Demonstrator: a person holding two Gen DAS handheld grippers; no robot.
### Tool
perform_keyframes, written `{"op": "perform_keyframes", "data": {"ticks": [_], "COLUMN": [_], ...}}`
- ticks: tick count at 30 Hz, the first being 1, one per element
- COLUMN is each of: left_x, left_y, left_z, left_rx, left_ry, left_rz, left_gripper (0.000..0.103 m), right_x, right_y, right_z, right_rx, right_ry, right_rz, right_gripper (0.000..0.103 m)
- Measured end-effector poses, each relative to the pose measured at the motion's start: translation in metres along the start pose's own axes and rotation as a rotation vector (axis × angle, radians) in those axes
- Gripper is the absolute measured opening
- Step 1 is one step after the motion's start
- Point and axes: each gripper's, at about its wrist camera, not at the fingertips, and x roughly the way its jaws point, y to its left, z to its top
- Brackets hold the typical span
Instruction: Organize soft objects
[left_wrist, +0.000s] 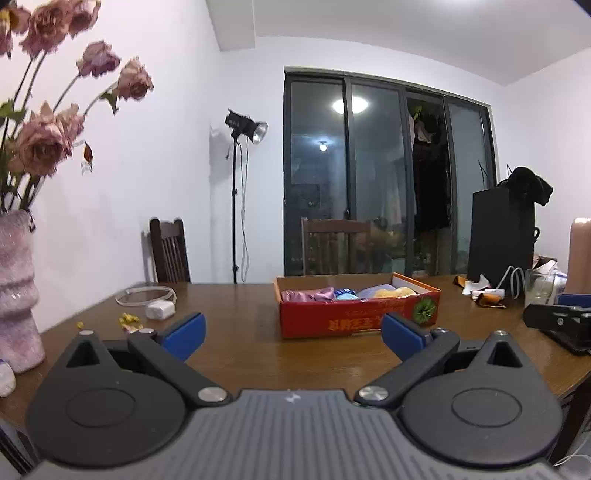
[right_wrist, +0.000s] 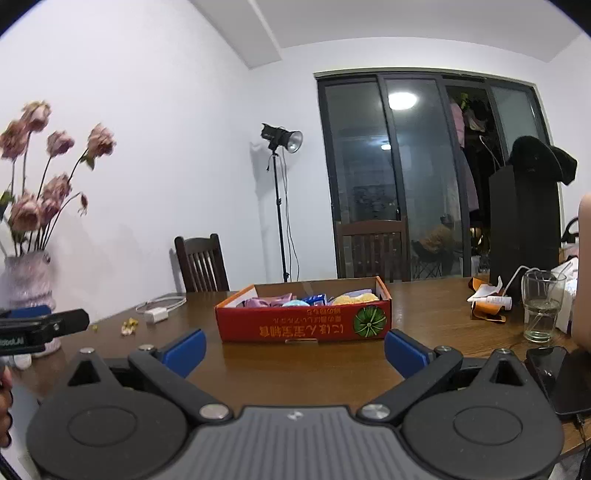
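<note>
A brown wooden bench (left_wrist: 258, 354) with a smooth, slightly shiny top is seen in both wrist views. Near its middle a low rectangular cardboard box (left_wrist: 354, 321), red outside and plain brown inside, is placed; on its front wall yellow printed characters are seen upside down, and they cannot be read clearly, beside a round green picture like a cut melon. Inside the box the soft objects (left_wrist: 347, 293) are gathered: a crumpled pink shiny cloth at the left, a small blue packet in the middle, a pale purple piece and a yellow fluffy one at the right. The left gripper (left_wrist: 293, 332) is held low above the bench, before the box; its blue padded fingers (left_wrist: 184, 334) are spread wide and nothing is held between them. The right gripper (right_wrist: 294, 345) is held in the same manner, its blue fingers (right_wrist: 186, 349) wide apart and empty, also apart from the box. At the left edge a ribbed pale pink vase (left_wrist: 16, 295) with dried pink roses is standing. A white charger (left_wrist: 159, 309) with a coiled cable is lying left of the box. At the right a clear drinking glass (right_wrist: 541, 308) with a little water and a dark flat phone (right_wrist: 554, 380) are seen.
</note>
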Motion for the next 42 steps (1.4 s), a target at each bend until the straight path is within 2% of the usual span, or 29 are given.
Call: {"op": "perform_keyframes", "data": {"ticks": [10, 42], "left_x": [0.0014, 0.0027], "left_y": [-0.0007, 0.0001], "left_z": [-0.0017, -0.0006], "left_rx": [-0.002, 0.016], "left_ry": [0.006, 0.006], "left_rz": [-0.002, -0.005], "left_gripper": [0.103, 0.103], "right_x": [0.0052, 0.0076], "right_y": [0.0082, 0.0032], "right_z": [-0.0098, -0.0100], "right_rx": [-0.002, 0.014], "right_ry": [0.027, 0.012], "right_rz": [0.005, -0.030], "right_gripper": [0.103, 0.103]}}
